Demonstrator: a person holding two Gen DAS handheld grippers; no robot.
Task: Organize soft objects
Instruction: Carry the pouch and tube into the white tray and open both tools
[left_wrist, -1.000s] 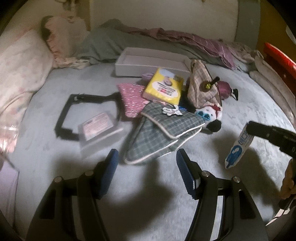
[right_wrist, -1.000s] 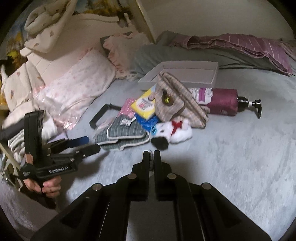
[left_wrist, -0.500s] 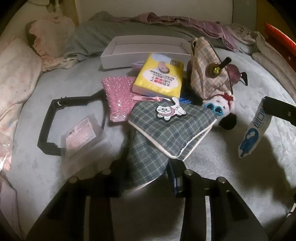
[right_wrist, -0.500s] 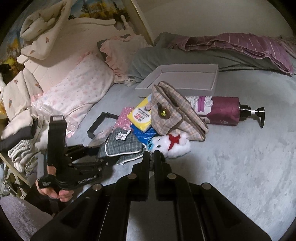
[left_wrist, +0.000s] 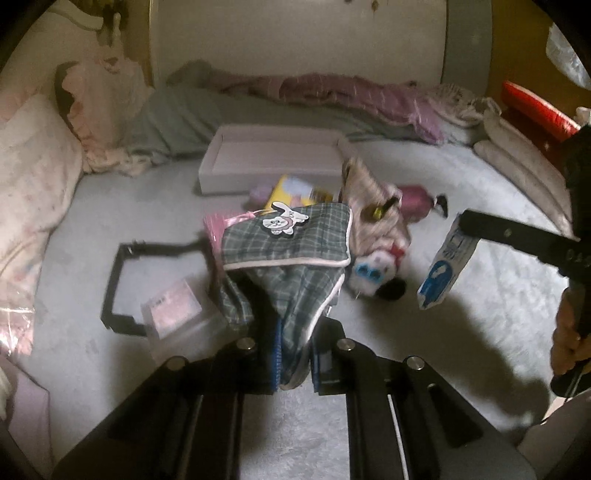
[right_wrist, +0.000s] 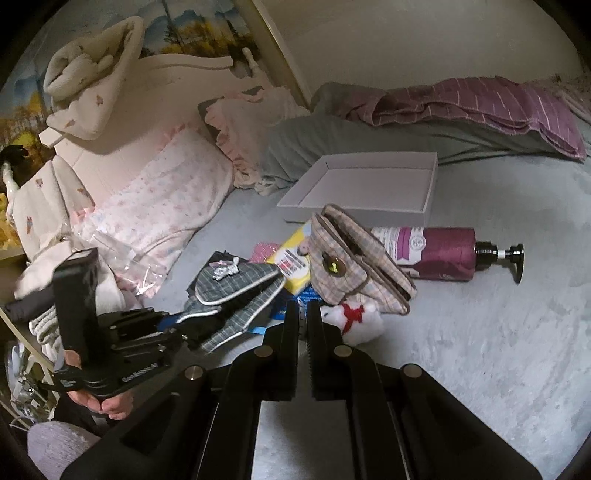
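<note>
On the grey bedspread (left_wrist: 461, 184), a heap of things lies in front of a white tray (left_wrist: 273, 162): a yellow packet (right_wrist: 291, 262), a pink beaded pouch (left_wrist: 214, 225), a beige checked purse (right_wrist: 354, 266), a white plush toy (right_wrist: 354, 317) and a purple pump bottle (right_wrist: 436, 254) lying on its side. A black frame (left_wrist: 118, 280) and a clear plastic box (left_wrist: 177, 310) sit to the left. The left gripper (left_wrist: 293, 354) reaches in low from the near side, its fingers closed on the near edge of the green plaid pouch (left_wrist: 288, 236), which hangs lifted, a white cat patch on top. The right gripper (right_wrist: 303, 332) hovers near the plush toy, fingers pinching a blue-and-white packet (left_wrist: 443, 269). Its blue print is too blurred to read.
</note>
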